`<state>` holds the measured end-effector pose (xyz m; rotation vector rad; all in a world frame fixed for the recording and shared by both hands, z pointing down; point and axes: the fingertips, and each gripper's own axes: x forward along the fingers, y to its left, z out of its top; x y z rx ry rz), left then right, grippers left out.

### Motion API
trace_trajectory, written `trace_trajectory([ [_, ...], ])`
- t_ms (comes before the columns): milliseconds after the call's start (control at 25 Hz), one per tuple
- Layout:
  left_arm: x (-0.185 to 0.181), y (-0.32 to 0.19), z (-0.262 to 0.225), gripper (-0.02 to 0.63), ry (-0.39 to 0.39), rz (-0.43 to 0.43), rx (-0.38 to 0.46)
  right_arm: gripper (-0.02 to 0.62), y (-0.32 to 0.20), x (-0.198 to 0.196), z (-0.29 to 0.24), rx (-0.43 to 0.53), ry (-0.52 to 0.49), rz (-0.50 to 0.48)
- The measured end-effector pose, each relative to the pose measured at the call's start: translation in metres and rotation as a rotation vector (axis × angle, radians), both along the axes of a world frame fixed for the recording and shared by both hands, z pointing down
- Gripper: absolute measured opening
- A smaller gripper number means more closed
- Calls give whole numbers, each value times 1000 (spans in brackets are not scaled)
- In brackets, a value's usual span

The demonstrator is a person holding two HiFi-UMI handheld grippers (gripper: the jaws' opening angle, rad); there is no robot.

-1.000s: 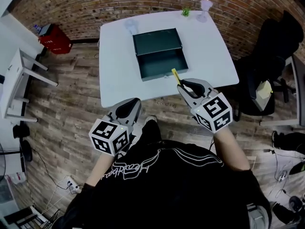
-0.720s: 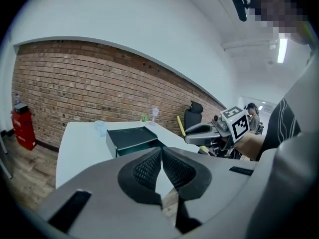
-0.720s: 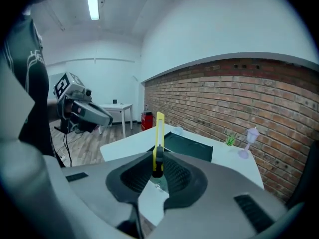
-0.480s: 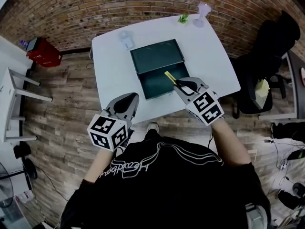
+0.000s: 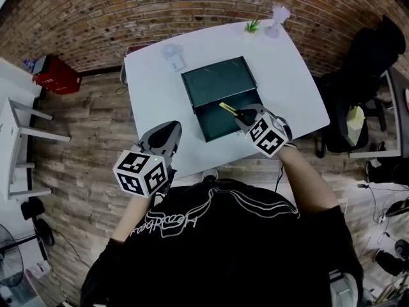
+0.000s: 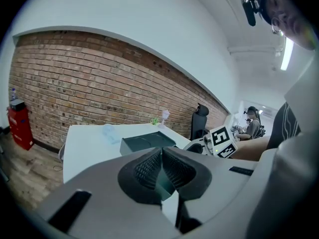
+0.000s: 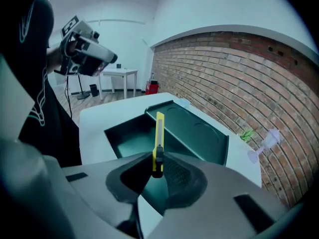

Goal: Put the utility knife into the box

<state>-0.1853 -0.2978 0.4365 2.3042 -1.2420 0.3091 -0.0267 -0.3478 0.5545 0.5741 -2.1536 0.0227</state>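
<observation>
- The right tongs point(image 7: 157, 169) were clamped on the utility knife point(image 7: 159, 133), gripping its dark lower end, with the yellow body sticking out ahead.
- The knife hung over the box point(image 5: 214, 125), above the right side of its open tray.
- The box's lid lay flat behind the tray, on the white counter point(image 5: 153, 94).
- The left tongs point(image 6: 160, 163) were pressed together with nothing between them, well apart from the box, on its left and nearer the person.
</observation>
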Motion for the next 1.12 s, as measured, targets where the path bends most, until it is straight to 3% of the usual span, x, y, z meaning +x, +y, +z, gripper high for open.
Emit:
trace_trajectory([
  [600,-27,-27,13,35,-30,-4,-34,71,-20,-10,73,-113,304,-153],
  [880,-24,-37,13,35,-43,3,-36,74,-25,-11,81,-174,280,-150],
  [1120,-11,-39,9,35,-41,19,-25,93,-26,-7,76,-154,264,-134],
])
